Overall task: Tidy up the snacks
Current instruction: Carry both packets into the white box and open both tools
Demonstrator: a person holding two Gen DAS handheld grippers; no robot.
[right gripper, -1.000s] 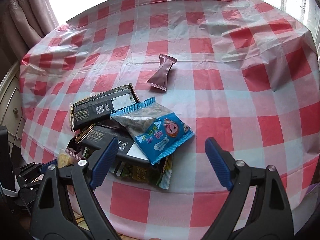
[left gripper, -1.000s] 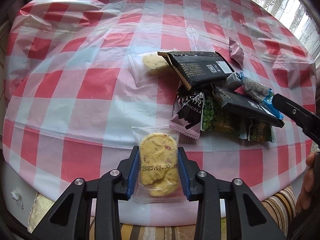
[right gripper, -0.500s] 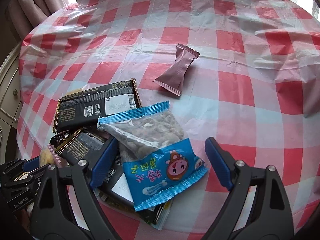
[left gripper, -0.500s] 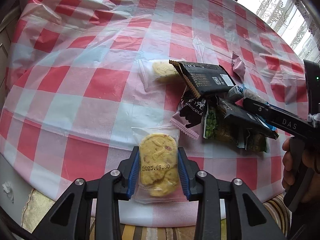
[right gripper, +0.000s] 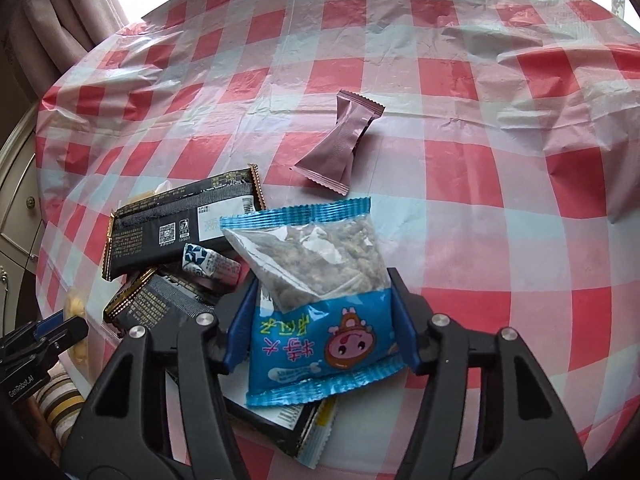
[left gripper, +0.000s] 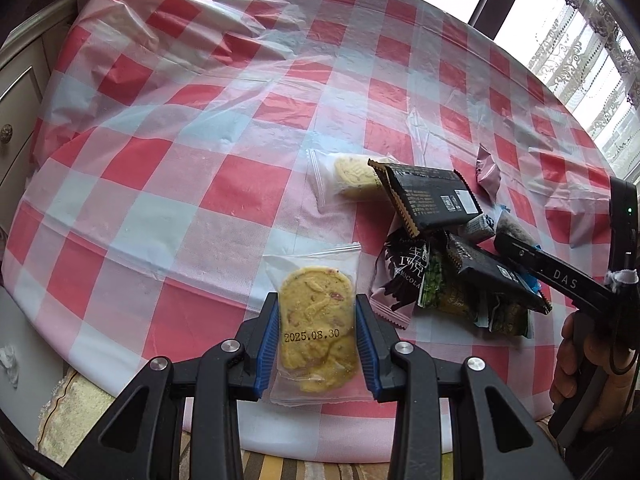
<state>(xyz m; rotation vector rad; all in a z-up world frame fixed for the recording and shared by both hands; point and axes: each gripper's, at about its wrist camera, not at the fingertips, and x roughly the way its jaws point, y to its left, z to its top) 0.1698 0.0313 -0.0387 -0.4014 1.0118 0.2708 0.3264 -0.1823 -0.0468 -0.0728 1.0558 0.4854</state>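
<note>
**Right tongs close around the blue snack bag while the left hold a cookie**

While the left gripper [left gripper: 316, 336] kept its blue pads pressed against both sides of the clear-wrapped cookie packet [left gripper: 314, 322], the left wrist view showed little change in that grip from a second before: the packet, stamped 2025.08.30, sat between the fingers above the near edge of the checked tablecloth [left gripper: 168, 128]. Ahead and to the right of these tongs lay the snack pile [left gripper: 452, 264], with a second cookie packet [left gripper: 352, 176] at its far left corner and a black bar wrapper [left gripper: 430, 198] overlapping it. The other tool reached into the pile from the right, further in than a second earlier.

In the right wrist view the change was plain. A second before, the right gripper [right gripper: 322, 326] stood wide, short of the pile; now its jaws had narrowed until both pads met the sides of the blue snack bag [right gripper: 320, 308]. Whether the bag was truly clamped or only bracketed could not be told for certain, though contact looked firm. Beyond the fingertips a mauve wrapper [right gripper: 340, 148] lay alone; to their left sat the black bars.

Judging by this, both tongs were loaded, and the next step was likely lifting each item away for sorting.
</note>
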